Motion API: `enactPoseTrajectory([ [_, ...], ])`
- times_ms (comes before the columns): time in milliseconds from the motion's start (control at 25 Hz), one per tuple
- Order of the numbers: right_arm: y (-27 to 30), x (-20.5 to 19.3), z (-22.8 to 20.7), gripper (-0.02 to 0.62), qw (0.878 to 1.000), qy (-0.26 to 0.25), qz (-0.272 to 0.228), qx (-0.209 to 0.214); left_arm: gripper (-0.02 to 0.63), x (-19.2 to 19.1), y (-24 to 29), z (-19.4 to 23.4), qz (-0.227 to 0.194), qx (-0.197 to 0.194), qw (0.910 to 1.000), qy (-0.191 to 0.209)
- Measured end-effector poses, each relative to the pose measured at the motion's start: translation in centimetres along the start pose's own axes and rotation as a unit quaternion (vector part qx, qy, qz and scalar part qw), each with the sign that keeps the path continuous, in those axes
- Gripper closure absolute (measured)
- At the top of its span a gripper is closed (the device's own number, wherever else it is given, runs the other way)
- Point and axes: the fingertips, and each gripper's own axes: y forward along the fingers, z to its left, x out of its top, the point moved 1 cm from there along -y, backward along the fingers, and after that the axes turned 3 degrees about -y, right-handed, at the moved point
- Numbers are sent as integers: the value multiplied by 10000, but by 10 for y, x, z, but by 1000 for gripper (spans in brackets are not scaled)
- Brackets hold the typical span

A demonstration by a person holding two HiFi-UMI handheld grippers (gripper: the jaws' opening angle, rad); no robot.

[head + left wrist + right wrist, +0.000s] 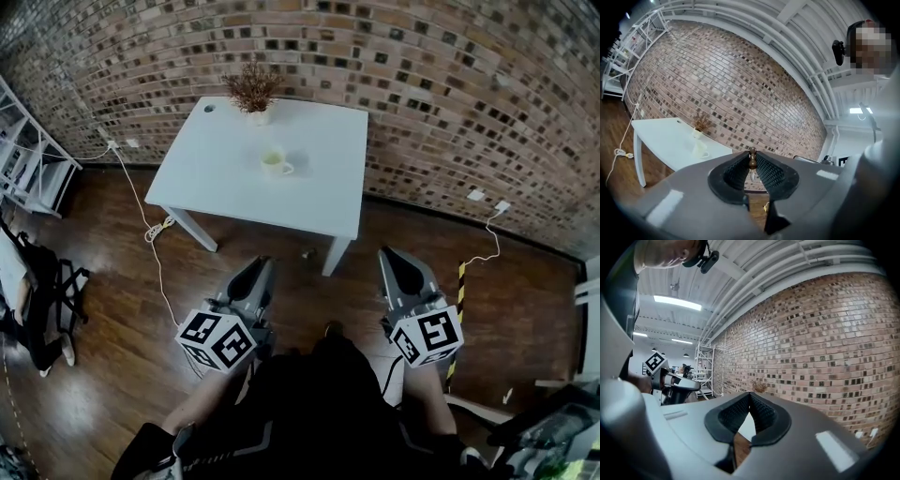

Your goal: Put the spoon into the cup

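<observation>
The left tool (260, 272) pinches the spoon (752, 158) by its slim handle and is held level for carrying. The cup (275, 162) waits on the white worktop (328, 197) ahead, well apart from both tools and near a potted plant (253, 92). The right tool (395, 259) is pressed together and empty, probably spare.

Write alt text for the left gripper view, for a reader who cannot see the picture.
The left gripper has its jaws closed on the spoon, whose brown end shows between them. Beyond stands a white table with a pale cup and a dried plant in a pot, before a brick wall.
</observation>
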Motion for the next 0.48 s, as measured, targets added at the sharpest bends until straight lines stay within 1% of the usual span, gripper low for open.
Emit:
enactPoseTrajectory([
  [120,15,0,-19,589,10000,-21,-38,20,566,2,21,5,-15,88,10000,-40],
  [320,43,11,-57,589,9996,-95,-211,182,566,18,63,-1,-75,131,9997,184],
  [480,56,15,-88,589,9991,-123,-275,301,566,29,101,-7,-145,220,9993,260],
])
